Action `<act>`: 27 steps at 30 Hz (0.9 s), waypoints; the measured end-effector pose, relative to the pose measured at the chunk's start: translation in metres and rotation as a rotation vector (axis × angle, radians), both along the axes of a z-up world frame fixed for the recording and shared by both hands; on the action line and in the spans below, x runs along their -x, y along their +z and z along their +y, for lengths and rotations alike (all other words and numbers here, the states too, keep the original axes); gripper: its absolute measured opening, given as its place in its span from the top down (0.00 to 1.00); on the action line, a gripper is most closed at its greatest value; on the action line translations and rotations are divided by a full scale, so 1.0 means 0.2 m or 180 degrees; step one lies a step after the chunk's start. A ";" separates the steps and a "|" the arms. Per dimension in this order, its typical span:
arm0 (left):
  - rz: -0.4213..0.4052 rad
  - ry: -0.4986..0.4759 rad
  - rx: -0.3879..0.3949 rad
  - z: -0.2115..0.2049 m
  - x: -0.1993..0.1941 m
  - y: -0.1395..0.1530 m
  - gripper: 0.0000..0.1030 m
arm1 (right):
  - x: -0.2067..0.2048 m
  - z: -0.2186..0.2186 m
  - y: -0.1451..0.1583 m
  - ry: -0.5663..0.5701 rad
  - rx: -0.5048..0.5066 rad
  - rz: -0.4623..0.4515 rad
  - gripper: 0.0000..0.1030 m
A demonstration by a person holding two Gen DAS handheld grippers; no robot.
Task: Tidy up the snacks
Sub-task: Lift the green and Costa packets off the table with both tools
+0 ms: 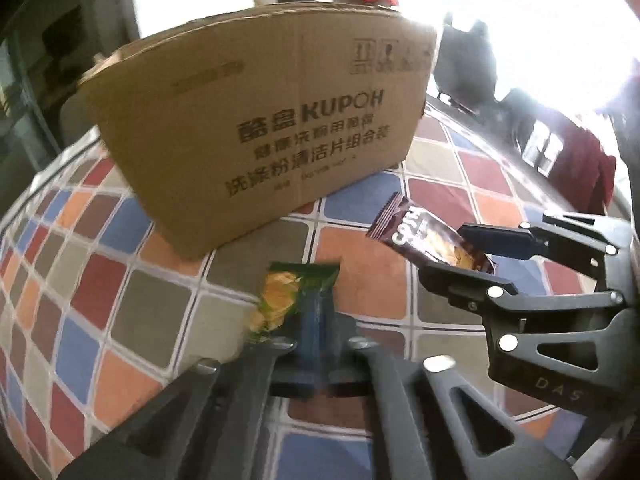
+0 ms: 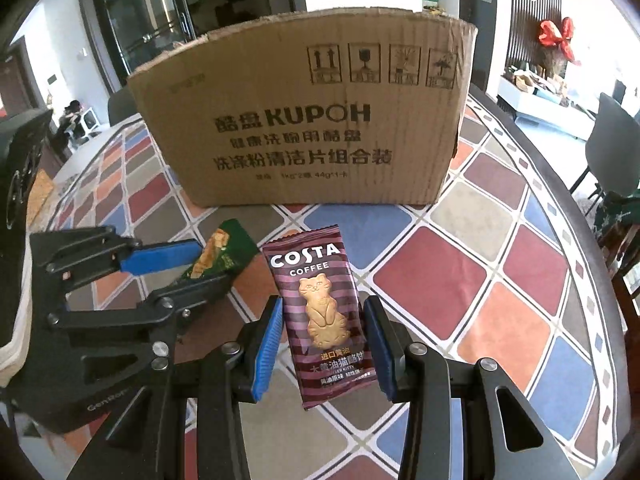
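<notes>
A green snack packet (image 1: 280,300) is pinched between the blue pads of my left gripper (image 1: 318,320), which is shut on it just above the table. The right wrist view shows that same left gripper (image 2: 212,264) at the left, with the green packet (image 2: 224,252) sticking out of it. My right gripper (image 2: 324,320) is shut on a purple striped Costa cookie packet (image 2: 320,300), held upright by its two long edges. The left wrist view has the right gripper (image 1: 444,250) at the right, holding the purple packet (image 1: 416,236). An open-topped cardboard box (image 2: 312,120) stands behind both.
The round table (image 2: 460,280) has a cloth of coloured diamond tiles, and its dark rim curves down the right side. A grey chair (image 2: 612,136) stands beyond that rim. A red bow (image 2: 556,38) sits on a far counter.
</notes>
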State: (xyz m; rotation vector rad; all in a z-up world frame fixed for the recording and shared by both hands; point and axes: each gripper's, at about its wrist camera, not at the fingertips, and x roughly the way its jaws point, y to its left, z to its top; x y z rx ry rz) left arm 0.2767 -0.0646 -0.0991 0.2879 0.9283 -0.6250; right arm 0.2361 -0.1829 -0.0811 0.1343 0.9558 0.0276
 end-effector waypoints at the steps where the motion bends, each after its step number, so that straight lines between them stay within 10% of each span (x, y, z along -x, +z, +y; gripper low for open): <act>1: -0.0013 0.0058 0.0004 0.01 0.01 0.01 0.96 | 0.01 0.01 0.02 0.0003 0.0000 -0.0019 0.59; 5: 0.0087 0.0179 0.0243 0.07 0.03 0.03 0.94 | 0.06 0.02 0.06 0.0006 0.0035 -0.0089 0.59; 7: -0.0048 0.0195 0.0140 0.10 0.05 0.05 0.58 | 0.08 0.02 0.07 -0.0006 0.0038 -0.0089 0.59; 9: -0.0134 0.0058 0.0047 0.12 0.06 0.06 0.47 | 0.08 0.03 0.06 -0.0005 -0.0010 -0.0069 0.59; 27: 0.0001 -0.0454 -0.0439 0.02 -0.04 -0.14 0.47 | 0.00 0.10 -0.01 -0.0232 0.0064 0.0020 0.59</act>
